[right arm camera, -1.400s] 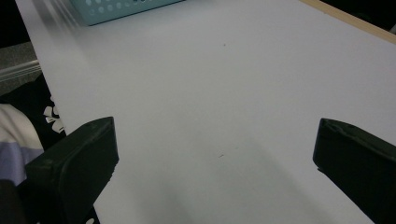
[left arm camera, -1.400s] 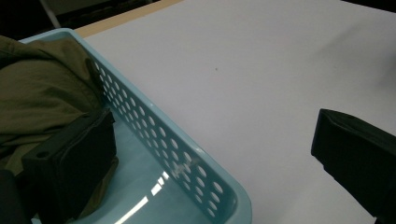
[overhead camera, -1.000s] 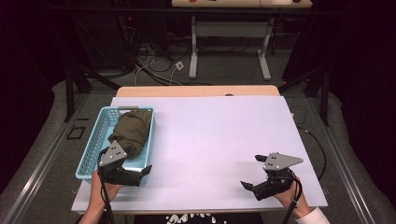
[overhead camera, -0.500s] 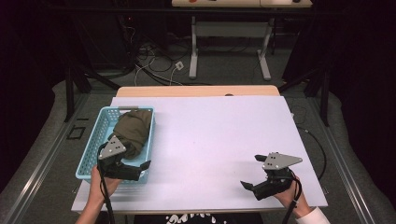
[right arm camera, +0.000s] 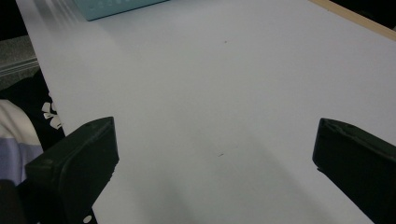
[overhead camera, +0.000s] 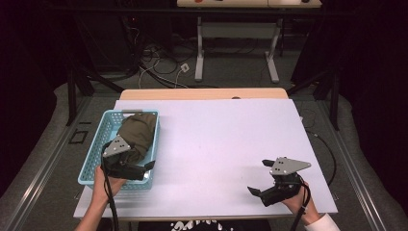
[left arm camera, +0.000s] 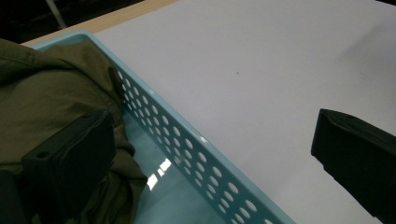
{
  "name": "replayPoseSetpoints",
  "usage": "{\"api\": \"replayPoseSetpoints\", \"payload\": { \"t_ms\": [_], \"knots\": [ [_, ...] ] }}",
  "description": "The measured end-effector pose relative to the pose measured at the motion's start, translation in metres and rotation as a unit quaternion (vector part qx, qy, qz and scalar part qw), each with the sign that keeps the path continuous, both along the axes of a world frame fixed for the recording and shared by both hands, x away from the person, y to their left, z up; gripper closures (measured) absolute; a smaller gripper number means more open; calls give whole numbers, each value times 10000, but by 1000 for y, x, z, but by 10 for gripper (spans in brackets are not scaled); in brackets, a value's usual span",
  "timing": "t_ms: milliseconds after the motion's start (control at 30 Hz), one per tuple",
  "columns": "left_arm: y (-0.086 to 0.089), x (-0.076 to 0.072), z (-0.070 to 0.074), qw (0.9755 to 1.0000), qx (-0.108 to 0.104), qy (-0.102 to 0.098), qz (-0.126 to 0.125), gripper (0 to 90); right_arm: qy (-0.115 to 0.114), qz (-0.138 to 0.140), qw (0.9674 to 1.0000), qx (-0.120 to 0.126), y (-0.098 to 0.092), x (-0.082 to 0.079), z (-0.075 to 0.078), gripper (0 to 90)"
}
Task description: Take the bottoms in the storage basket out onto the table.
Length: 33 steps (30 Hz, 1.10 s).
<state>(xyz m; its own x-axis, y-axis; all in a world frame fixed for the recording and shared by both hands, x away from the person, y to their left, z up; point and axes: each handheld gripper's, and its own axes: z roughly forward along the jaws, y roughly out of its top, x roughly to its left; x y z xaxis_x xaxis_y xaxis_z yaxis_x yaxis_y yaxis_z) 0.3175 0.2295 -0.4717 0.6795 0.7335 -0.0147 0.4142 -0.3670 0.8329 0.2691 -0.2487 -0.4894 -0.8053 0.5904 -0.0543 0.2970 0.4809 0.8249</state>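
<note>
Looking down, the high view places the left gripper [overhead camera: 144, 169] at the near right rim of the perforated blue basket [overhead camera: 94, 151], which holds folded olive cloth [overhead camera: 137, 134]; the right gripper [overhead camera: 260, 177] hovers well apart over bare white surface [overhead camera: 221, 144]. The left gripper view shows its jaws wide apart, straddling the basket wall, holding nothing. The right gripper view shows wide, empty jaws above smooth surface.

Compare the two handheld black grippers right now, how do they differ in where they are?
The left gripper hangs over the light blue perforated plastic basket, one jaw by the olive green folded cloth inside it, the other out over the white table. The right gripper sits over bare table, far from the basket. Both stand open, holding nothing.
</note>
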Motion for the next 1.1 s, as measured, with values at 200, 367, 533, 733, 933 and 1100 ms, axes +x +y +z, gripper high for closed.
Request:
{"api": "replayPoseSetpoints", "payload": {
  "t_ms": [200,367,533,733,933,1100],
  "knots": [
    [-1,7,0,10000,69,7,50,0,1,-10,10000,3,0,0,0,2],
    [-2,12,1,9999,81,7,72,1,2,-4,10000,-18,0,0,0,2],
    [-3,19,3,9999,86,15,88,0,5,-15,10000,-25,-1,1,0,2],
    [-4,24,5,9999,112,24,95,0,9,-10,10000,-27,0,0,0,2],
    [-2,30,6,9998,139,37,133,0,10,-11,10000,-39,0,0,0,2],
    [-1,34,6,9997,158,62,149,0,22,-12,10000,-44,0,0,0,2]
  ]
}}
